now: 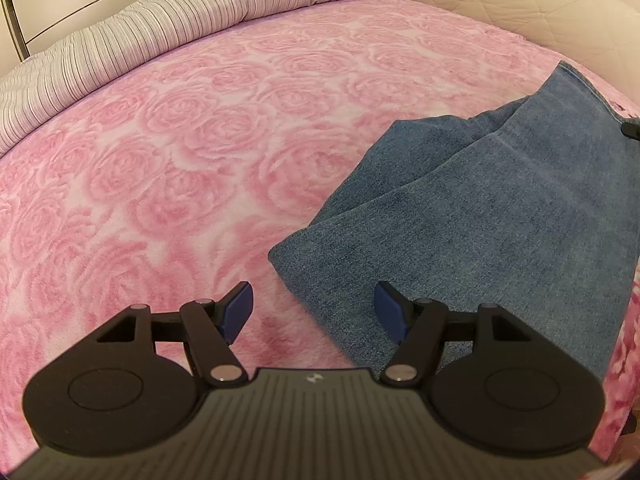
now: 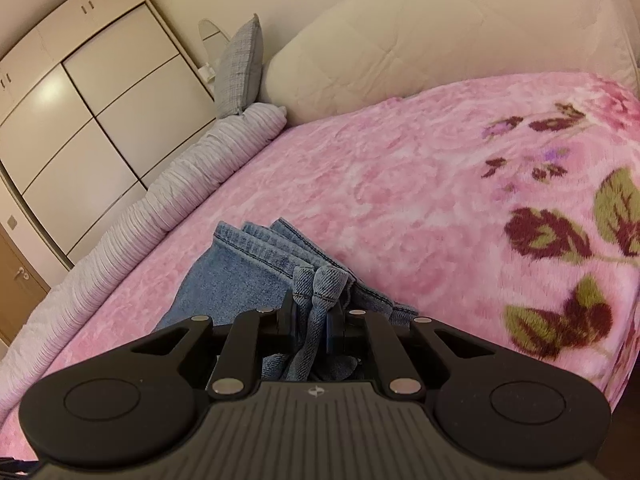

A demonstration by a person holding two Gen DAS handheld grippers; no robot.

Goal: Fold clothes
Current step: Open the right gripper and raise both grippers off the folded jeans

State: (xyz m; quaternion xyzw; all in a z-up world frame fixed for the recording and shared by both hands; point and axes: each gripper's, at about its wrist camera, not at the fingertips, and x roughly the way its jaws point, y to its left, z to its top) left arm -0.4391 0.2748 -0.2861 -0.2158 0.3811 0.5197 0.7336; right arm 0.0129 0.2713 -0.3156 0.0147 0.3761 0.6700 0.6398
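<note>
Blue jeans [image 1: 488,216] lie folded on the pink rose blanket [image 1: 192,168], at the right of the left wrist view. My left gripper [image 1: 314,310] is open and empty, just above the blanket, with its right finger over the near corner of the jeans. My right gripper [image 2: 312,312] is shut on the bunched hem ends of the jeans [image 2: 240,276], which rise between its fingers. The right gripper's tip shows at the far right edge of the left wrist view [image 1: 632,128].
A striped pillow roll [image 1: 168,36] lies along the far side of the bed. A cream quilted headboard [image 2: 420,40] stands behind. A grey cushion [image 2: 240,72] leans by a white wardrobe [image 2: 80,112]. The blanket's edge with dark flowers [image 2: 560,240] is at the right.
</note>
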